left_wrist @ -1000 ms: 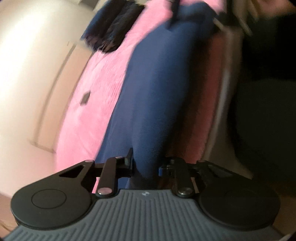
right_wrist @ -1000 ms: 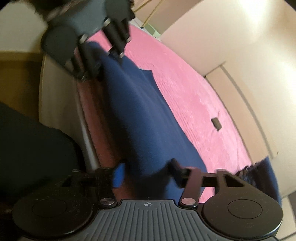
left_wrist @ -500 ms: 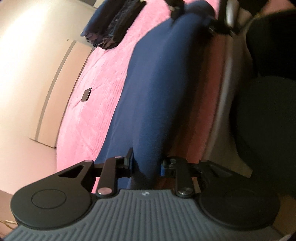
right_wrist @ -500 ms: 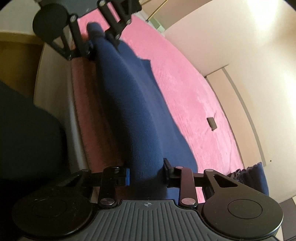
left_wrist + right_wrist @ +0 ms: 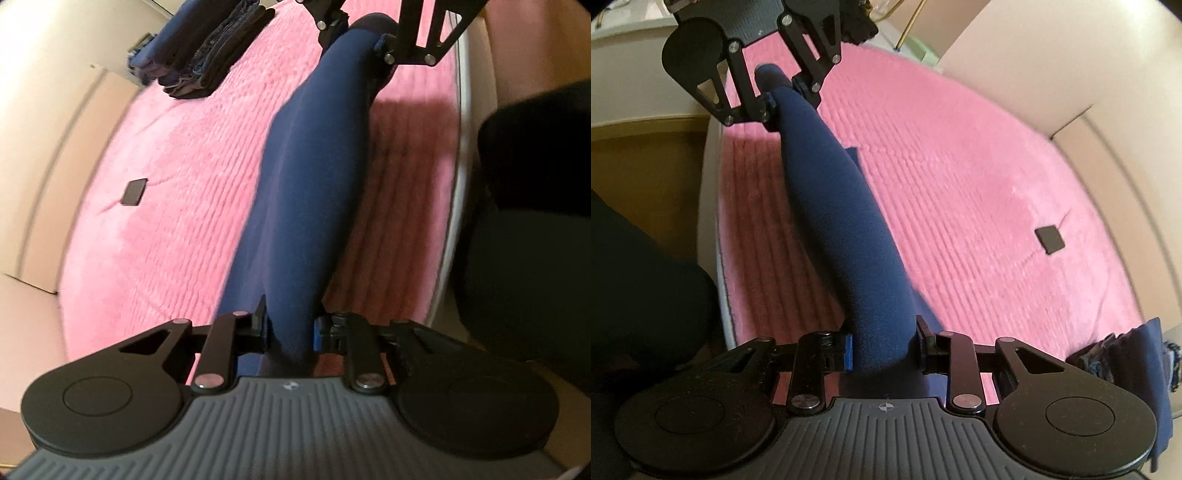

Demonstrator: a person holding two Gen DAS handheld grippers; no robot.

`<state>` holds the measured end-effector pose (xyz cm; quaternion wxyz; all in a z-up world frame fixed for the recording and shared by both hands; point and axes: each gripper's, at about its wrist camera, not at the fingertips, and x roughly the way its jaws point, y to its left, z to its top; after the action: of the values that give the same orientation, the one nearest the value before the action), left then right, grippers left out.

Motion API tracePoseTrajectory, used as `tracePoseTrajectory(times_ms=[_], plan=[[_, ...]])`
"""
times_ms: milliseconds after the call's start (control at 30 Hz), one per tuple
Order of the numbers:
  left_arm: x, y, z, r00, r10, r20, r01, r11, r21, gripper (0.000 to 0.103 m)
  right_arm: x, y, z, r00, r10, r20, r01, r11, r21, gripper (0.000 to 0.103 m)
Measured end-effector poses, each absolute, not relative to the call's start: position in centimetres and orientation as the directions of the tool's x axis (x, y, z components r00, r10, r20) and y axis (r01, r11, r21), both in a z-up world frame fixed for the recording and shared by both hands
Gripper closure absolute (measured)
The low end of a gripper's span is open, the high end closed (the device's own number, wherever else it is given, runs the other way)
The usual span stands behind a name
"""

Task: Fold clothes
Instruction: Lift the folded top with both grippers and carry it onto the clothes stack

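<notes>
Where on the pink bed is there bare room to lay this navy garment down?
Bare pink blanket lies between the navy garment and the small black square. The far corner is crowded by the stack of folded clothes.

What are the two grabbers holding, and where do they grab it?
Both hold one navy blue garment. The left gripper pinches one end and the right gripper the other, so it stretches between them above the pink bedcover.

Beyond the left claw [image 5: 289, 330], pink bed [image 5: 192, 177] lies open; only a small dark tile [image 5: 134, 192] and folded stack [image 5: 207, 55] obstruct.
</notes>
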<state>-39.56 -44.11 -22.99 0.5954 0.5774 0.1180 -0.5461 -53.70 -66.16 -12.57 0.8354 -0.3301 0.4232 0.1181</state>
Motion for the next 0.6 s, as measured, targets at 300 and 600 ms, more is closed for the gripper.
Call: tracePoseTrajectory(times_ms=[300, 600], plan=[[-37.6, -49.0, -9.0, 0.226, -0.485, -0.845, 0.842, -0.339, 0.420, 0.086, -53.1, -70.5, 2.9, 0.463, -0.121, -0.878, -0.445, 0.825, -0.348, 0.075], [-36.3, -56.4, -0.1, 0.143, -0.628, -0.765, 0.771, -0.415, 0.484, 0.086, -53.5, -77.0, 12.2, 0.491, -0.333, -0.805, -0.223, 0.845, -0.486, 0.075]])
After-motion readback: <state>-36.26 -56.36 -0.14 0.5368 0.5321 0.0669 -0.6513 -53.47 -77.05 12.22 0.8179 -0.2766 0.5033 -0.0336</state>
